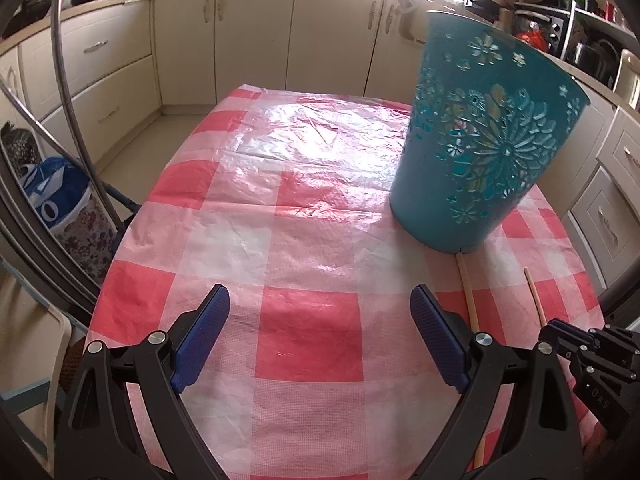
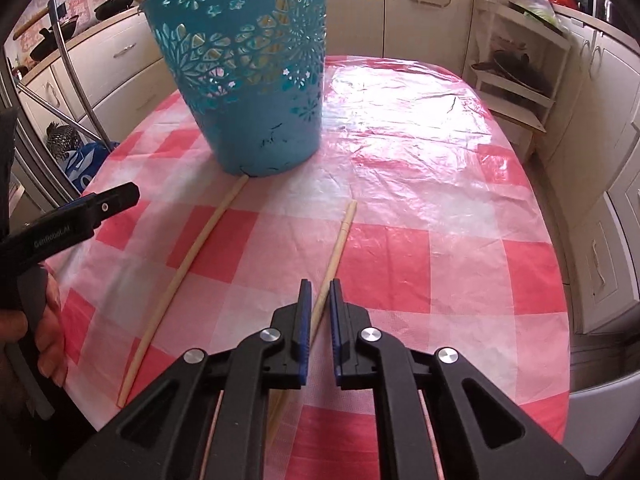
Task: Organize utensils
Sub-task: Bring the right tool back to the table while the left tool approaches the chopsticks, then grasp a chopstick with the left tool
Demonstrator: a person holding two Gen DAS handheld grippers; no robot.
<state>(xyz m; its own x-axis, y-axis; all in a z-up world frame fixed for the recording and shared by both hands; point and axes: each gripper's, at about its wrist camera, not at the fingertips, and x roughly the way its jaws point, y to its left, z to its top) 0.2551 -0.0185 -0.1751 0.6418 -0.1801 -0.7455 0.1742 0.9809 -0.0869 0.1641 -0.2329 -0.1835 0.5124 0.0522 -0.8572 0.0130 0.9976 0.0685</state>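
A teal perforated basket [image 1: 480, 132] stands upright on the red-and-white checked table [image 1: 312, 240]; it also shows in the right wrist view [image 2: 256, 80]. Two long wooden chopsticks lie on the cloth in front of it. The left chopstick [image 2: 188, 264] touches the basket's base. The right chopstick [image 2: 336, 248] runs between the pads of my right gripper [image 2: 320, 292], whose jaws stand nearly closed around it with a narrow gap. Both chopsticks show in the left wrist view [image 1: 468, 292] [image 1: 536, 296]. My left gripper [image 1: 320, 300] is wide open and empty above the cloth, left of the chopsticks.
Cream kitchen cabinets [image 1: 256, 36] ring the table. A metal chair frame [image 1: 68, 80] and a blue bag [image 1: 52, 196] stand at the table's left. A white shelf unit [image 2: 516, 76] stands at the far right. The left gripper body [image 2: 68, 224] sits by the table's left edge.
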